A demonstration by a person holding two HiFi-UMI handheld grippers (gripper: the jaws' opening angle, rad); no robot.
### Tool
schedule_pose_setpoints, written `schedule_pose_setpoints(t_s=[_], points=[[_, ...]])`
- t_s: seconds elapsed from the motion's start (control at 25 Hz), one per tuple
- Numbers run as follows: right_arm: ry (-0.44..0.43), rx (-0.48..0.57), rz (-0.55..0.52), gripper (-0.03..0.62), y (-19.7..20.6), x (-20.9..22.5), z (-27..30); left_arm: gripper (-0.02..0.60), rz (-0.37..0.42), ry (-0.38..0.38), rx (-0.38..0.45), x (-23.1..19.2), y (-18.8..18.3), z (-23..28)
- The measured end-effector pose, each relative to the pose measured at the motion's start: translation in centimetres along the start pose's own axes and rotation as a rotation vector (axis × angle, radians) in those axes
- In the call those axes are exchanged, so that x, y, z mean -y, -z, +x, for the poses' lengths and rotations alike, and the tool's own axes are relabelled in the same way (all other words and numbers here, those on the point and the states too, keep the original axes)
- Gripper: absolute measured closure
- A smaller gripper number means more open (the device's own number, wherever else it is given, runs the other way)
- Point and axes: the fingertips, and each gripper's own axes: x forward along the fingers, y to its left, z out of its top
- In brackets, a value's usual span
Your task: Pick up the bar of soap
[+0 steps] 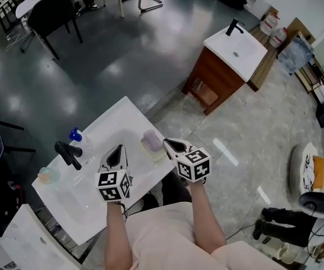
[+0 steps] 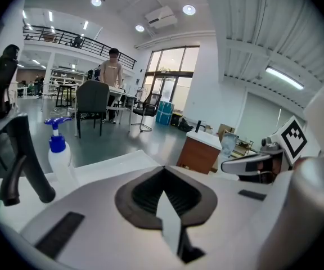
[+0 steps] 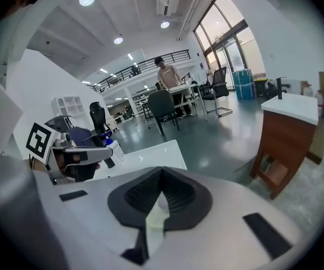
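Note:
A pale pink bar of soap (image 1: 149,140) lies on a light green dish (image 1: 158,153) at the right side of the white sink counter (image 1: 122,114). My right gripper (image 1: 168,144) hovers just right of the soap, jaws shut with nothing between them. Through the notch behind its jaws in the right gripper view, the soap (image 3: 161,203) shows below. My left gripper (image 1: 117,149) is over the basin to the soap's left, also shut and empty. Each gripper shows in the other's view: the right gripper (image 2: 251,163) and the left gripper (image 3: 79,154).
A black faucet (image 1: 68,153) and a blue-topped pump bottle (image 1: 75,134) stand at the counter's left, with a small cup (image 1: 46,175) near the corner. A second vanity on a wooden cabinet (image 1: 225,72) stands further off. Chairs (image 1: 49,13) and a person (image 2: 111,72) are in the background.

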Motion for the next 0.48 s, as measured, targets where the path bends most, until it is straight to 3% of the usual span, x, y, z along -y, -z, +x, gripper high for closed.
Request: schedule_pose_setpoints(t_s=[0.28,0.48], points=[[0.014,-0.070,-0.027,0.586,1.1,1.1,2.4,0.577,-0.049,0.005,-0.035,0.5,1.5,2.6],[0.003,-0.152,-0.052,0.525,3.1,0.3,4.6,0.577,-0.092,0.010,-0.071,0.5,3.8,4.1]])
